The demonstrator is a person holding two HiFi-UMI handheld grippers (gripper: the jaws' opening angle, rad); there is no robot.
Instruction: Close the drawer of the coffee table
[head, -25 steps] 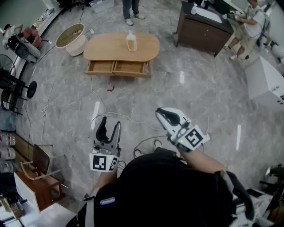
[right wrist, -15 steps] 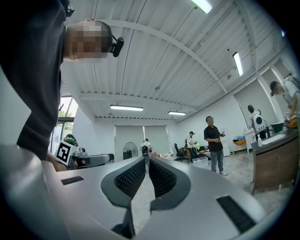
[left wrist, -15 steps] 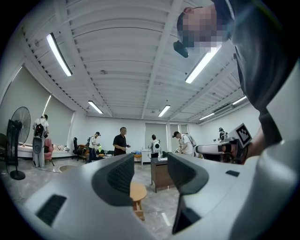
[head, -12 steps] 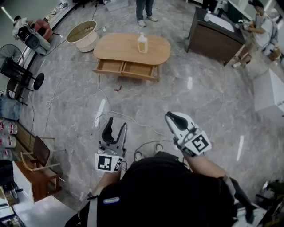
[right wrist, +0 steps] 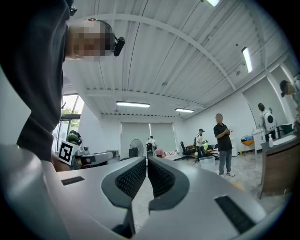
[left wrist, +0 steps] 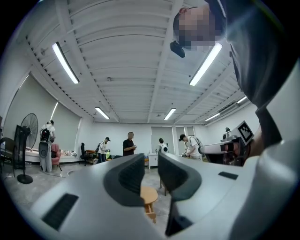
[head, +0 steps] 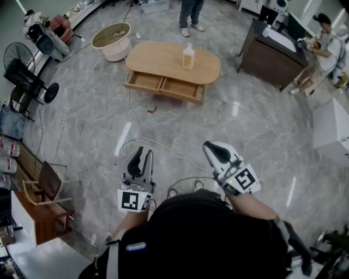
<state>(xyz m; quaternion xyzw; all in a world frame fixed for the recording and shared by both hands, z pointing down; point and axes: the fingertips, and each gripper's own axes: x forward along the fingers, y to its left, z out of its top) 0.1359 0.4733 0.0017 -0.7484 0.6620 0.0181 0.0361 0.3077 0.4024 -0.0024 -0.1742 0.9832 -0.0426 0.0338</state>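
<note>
The oval wooden coffee table (head: pixel 163 57) stands far across the floor, with its two front drawers (head: pixel 163 86) pulled out side by side and a clear bottle (head: pixel 188 56) on top. My left gripper (head: pixel 142 152) is held low in front of me, far from the table. Its jaws are closing with nothing between them, and a gap remains. In the left gripper view the table (left wrist: pixel 149 197) shows small through that gap of the left gripper (left wrist: pixel 151 161). My right gripper (head: pixel 209 147) is shut and empty, also far from the table; the right gripper (right wrist: pixel 146 164) has its pads almost touching.
A white round tub (head: pixel 111 39) sits left of the table, a dark desk (head: pixel 270 54) to its right. One person (head: pixel 191 13) stands behind the table, another at the far right. Cables (head: pixel 147 143) snake over the marble floor. Fans (head: pixel 27 82) and a wooden chair (head: pixel 46 188) line the left side.
The table has slid down and right in the head view as I came nearer. The left jaws have narrowed. The right gripper stays shut.
</note>
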